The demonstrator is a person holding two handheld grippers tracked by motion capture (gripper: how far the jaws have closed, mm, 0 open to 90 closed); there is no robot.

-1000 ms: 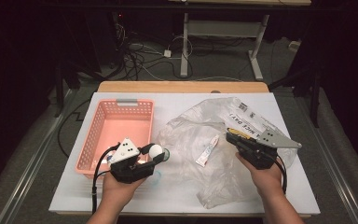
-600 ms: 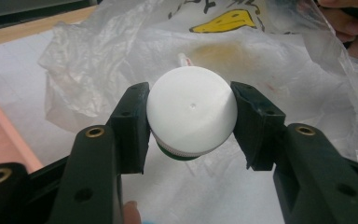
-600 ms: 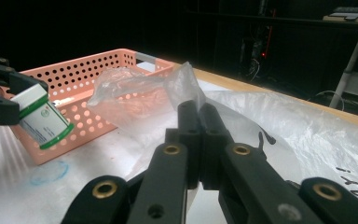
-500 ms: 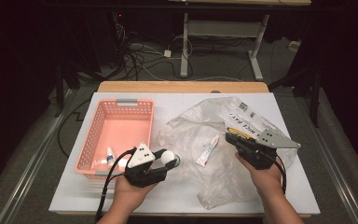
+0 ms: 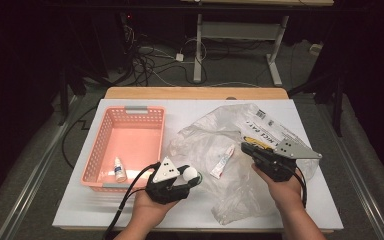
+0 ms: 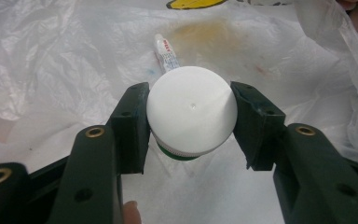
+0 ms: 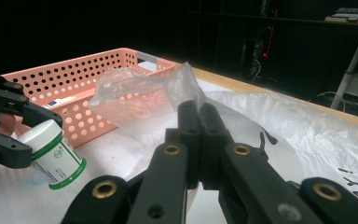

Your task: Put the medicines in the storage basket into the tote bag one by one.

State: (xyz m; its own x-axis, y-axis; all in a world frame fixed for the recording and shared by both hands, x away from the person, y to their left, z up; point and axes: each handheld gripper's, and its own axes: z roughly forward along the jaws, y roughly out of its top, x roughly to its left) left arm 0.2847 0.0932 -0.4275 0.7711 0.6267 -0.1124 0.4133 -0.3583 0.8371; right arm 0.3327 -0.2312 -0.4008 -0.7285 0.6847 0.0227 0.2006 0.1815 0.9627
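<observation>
My left gripper [image 5: 192,176] is shut on a white-capped bottle [image 6: 191,112] with a green band, its pads pressing both sides of the cap. It holds the bottle [image 5: 190,174] low over the table at the crumpled clear plastic bag's [image 5: 205,140] left edge. In the right gripper view the bottle [image 7: 56,154] hangs tilted just above the white table. My right gripper [image 7: 198,116] is shut on a fold of the bag [image 7: 135,93], lifting it. That gripper [image 5: 247,150] sits at the bag's right side. A small tube [image 5: 222,161] lies inside the bag, also seen past the cap as tube [image 6: 166,51].
A pink perforated basket [image 5: 130,110] stands at the left of the white table [image 5: 280,215], with a small dropper bottle [image 5: 119,169] lying in its near end. The bag spreads over the table's right half. Cables trail off the table's front edge.
My left gripper has carried the bottle to the right, away from the basket's front and up to the bag's edge, sinking slightly. The right gripper has stayed put on the bag.
</observation>
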